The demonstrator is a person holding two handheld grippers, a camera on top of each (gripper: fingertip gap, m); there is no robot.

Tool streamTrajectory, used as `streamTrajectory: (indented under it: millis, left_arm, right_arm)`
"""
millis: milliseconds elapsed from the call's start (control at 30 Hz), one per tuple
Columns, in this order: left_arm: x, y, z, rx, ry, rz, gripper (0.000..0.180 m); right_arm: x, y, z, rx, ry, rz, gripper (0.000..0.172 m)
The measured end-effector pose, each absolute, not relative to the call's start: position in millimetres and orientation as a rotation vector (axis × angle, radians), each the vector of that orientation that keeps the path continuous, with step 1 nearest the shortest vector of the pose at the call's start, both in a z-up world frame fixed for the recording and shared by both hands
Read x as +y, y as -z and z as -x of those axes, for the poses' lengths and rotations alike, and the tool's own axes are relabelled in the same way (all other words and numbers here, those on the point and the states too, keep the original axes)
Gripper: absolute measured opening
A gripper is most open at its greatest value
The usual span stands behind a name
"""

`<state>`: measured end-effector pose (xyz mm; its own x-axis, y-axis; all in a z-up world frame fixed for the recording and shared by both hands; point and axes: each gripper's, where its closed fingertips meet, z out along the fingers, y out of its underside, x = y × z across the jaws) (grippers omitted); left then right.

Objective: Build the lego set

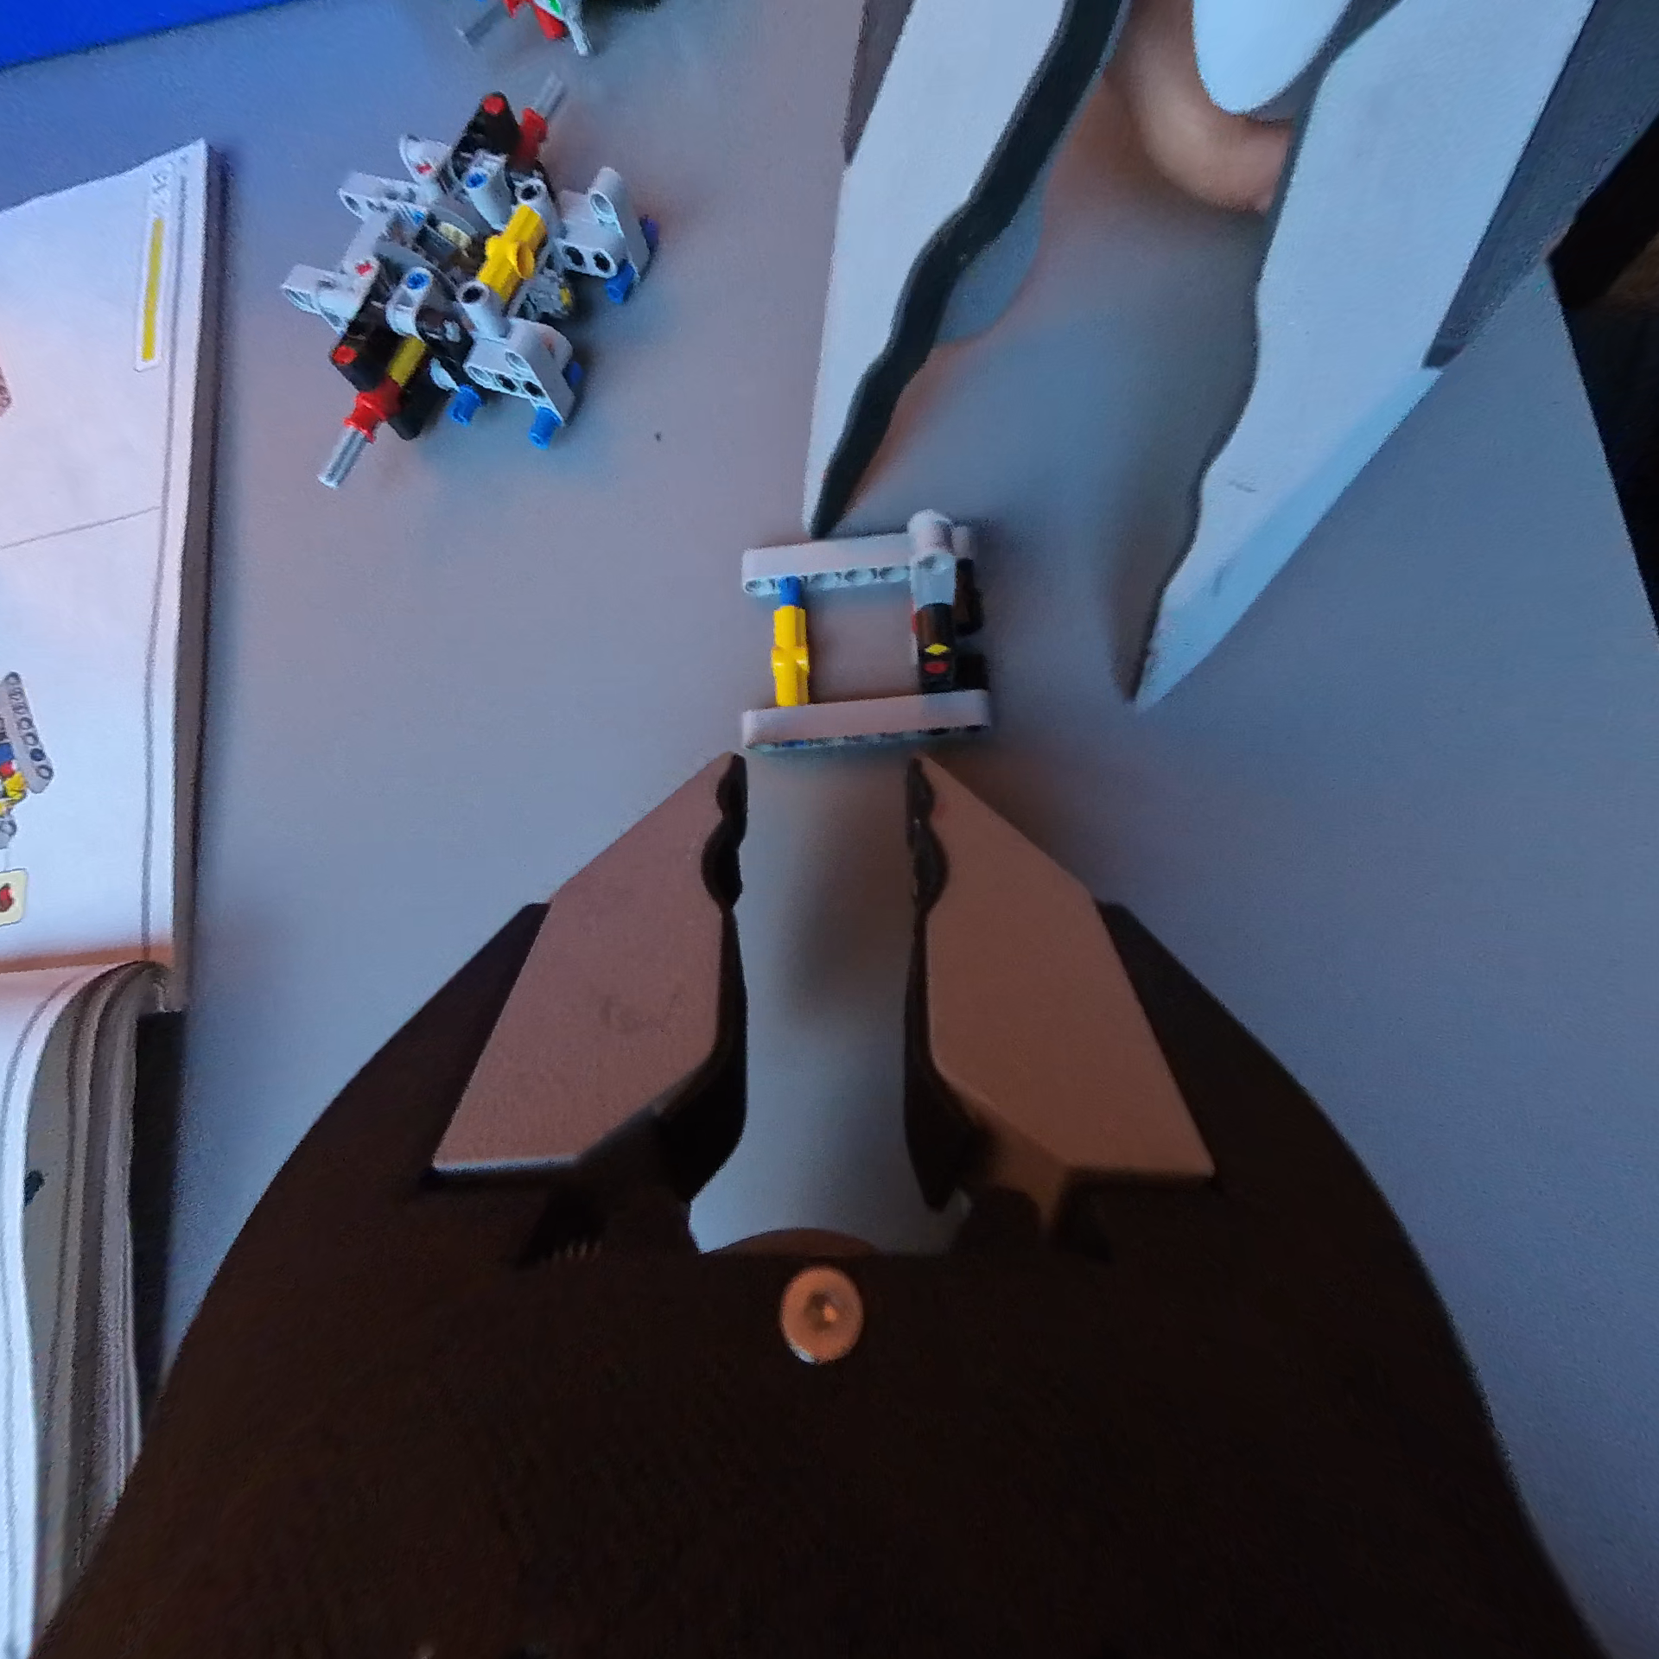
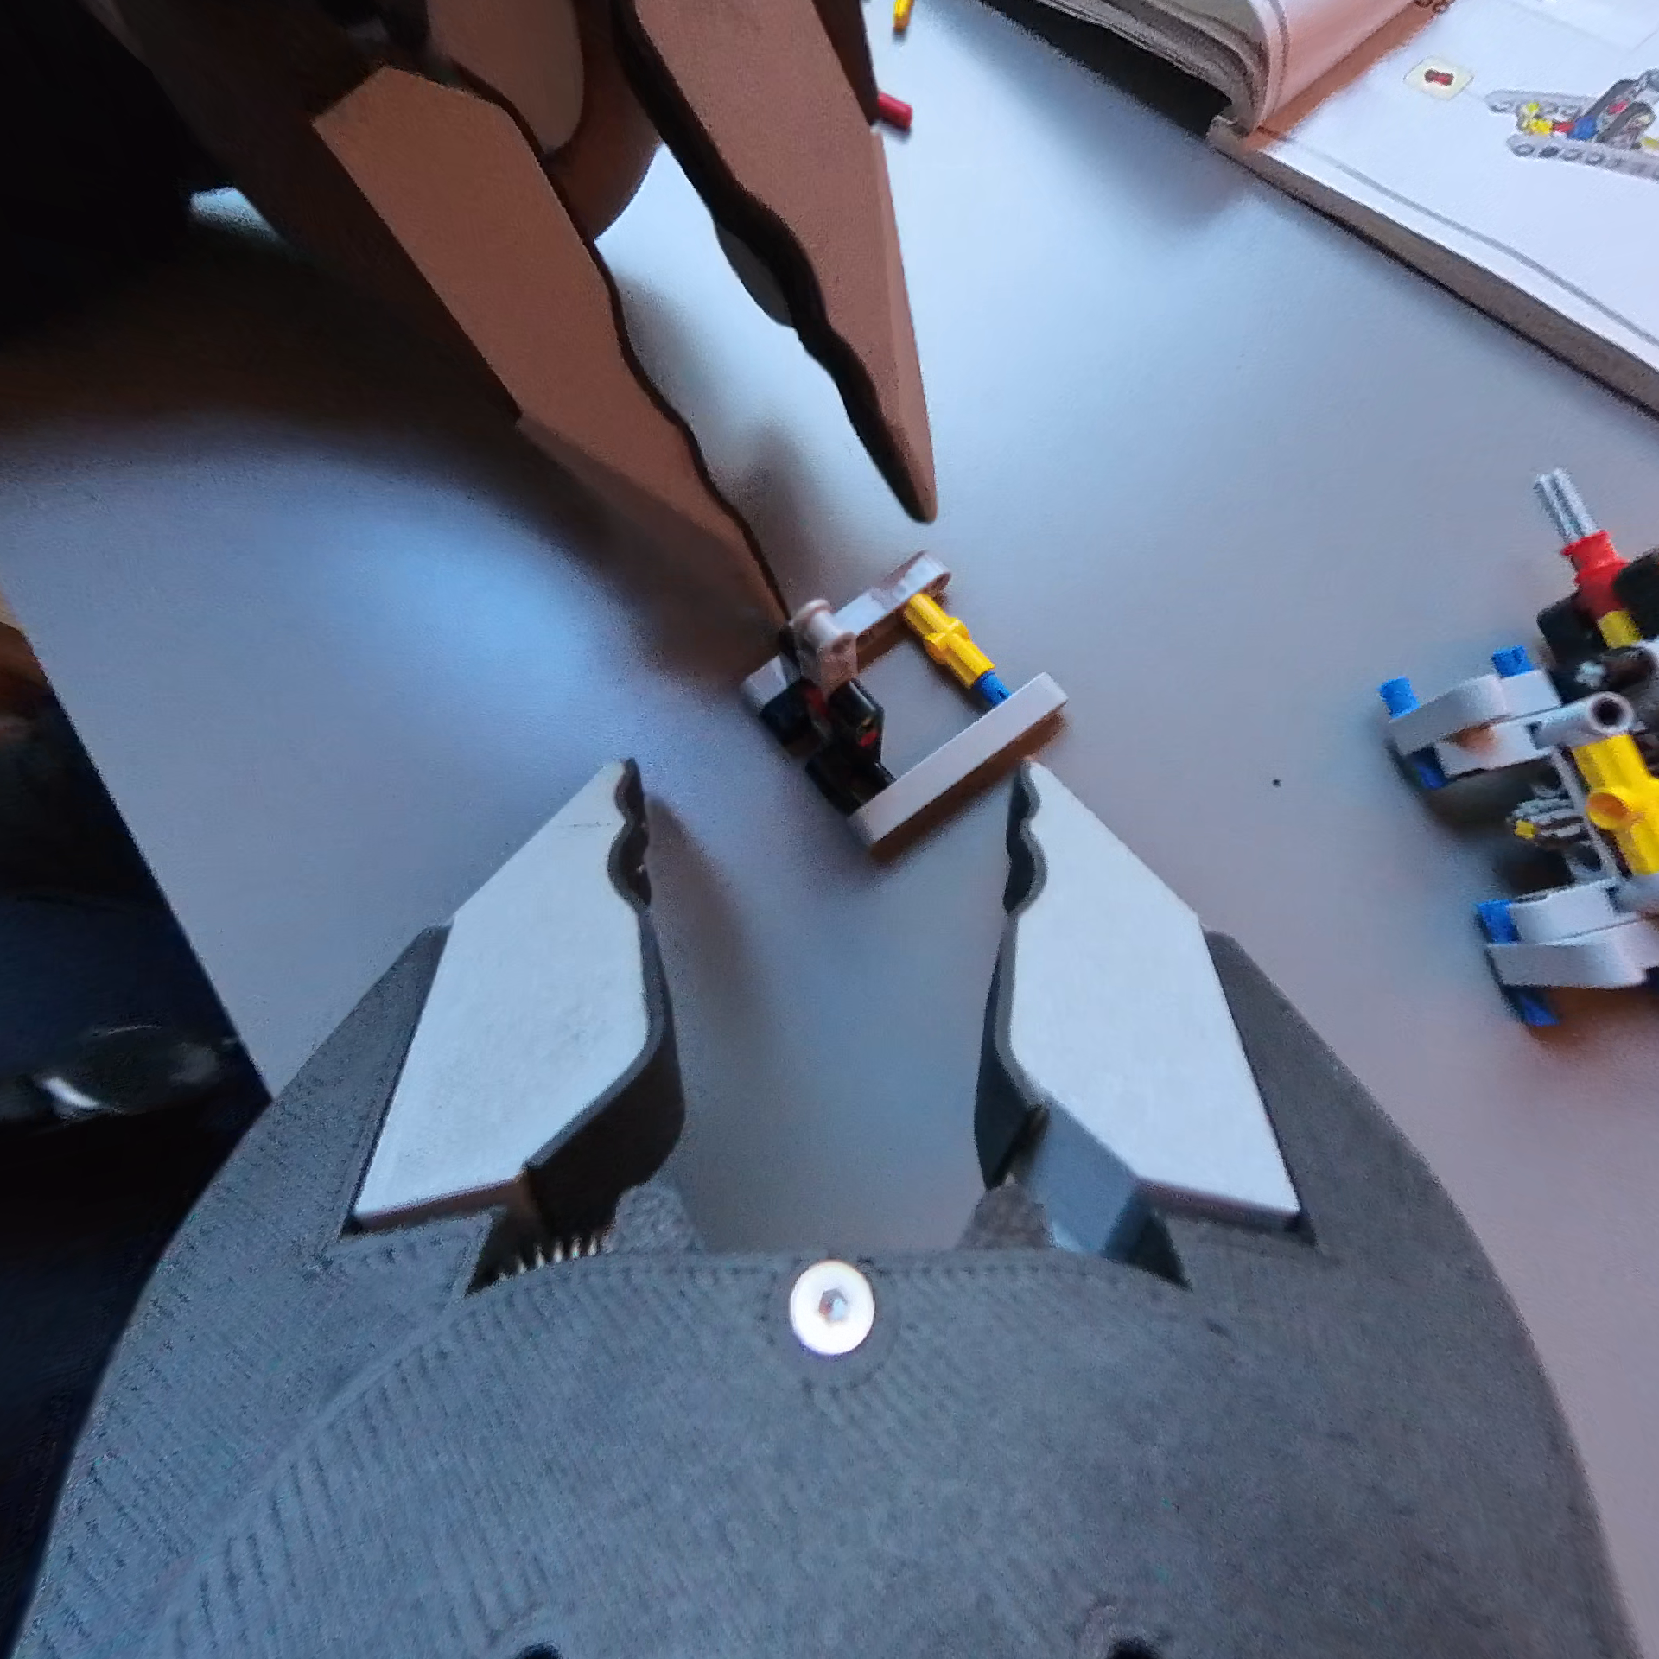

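Left wrist view: left gripper (image 1: pixel 824 763) low over the grey worktop (image 1: pixel 503 682), fingers (image 1: pixel 664 862) part-way apart with nothing between them, only bare worktop in the gap. Landmark is the small frame (image 1: pixel 866 633) of two grey beams joined by a yellow-and-blue pin on one side and a black connector on the other; it lies flat just ahead of the left fingertips, not touched by them. Right gripper (image 1: pixel 978 619) comes in from beyond the frame, fingers spread wide, one tip right at the frame's far corner, the other well off to the side; contact at that corner too close to call. A bigger grey, black and yellow brick assembly (image 1: pixel 467 278) sits well apart from the frame, up and to the left, with an open instruction booklet (image 1: pixel 90 539) farther left at the edge. Right wrist view: right gripper (image 2: pixel 830 790) has fingers (image 2: pixel 548 943) spread wide, nothing gripped; the frame (image 2: pixel 907 709) lies ahead of them, its near beam end just beside the right-hand fingertip, no pad pressing on it. Left gripper (image 2: pixel 853 561) reaches down from above, one tip at the frame's far corner by the black connector, the other hanging clear beyond the far beam. Brick assembly (image 2: pixel 1544 808) is well right of the frame, booklet (image 2: pixel 1436 162) far up and right of it.
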<state>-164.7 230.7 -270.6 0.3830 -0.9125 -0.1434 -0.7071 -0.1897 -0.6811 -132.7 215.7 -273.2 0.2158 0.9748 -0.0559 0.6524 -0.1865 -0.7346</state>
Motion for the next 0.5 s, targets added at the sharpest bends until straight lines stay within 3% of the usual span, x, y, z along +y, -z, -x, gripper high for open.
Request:
streamTrajectory:
  millis: [233, 333, 500]
  left_arm:
    - [221.9, 271.6, 160.9, 1.307, 0.368, 2.02, 0.023]
    - [212.7, 274.0, 153.2, 1.24, 0.436, 2.072, 0.0]
    - [202.0, 273.6, 139.7, 1.226, 0.475, 2.064, 0.0]
  right_arm:
    - [221.4, 275.4, 138.8, -1.616, -0.686, 1.835, 0.07]
    - [219.2, 275.6, 143.3, -1.664, -0.708, 1.797, 0.072]
    - [220.8, 275.2, 150.3, -1.686, -0.722, 1.773, 0.066]
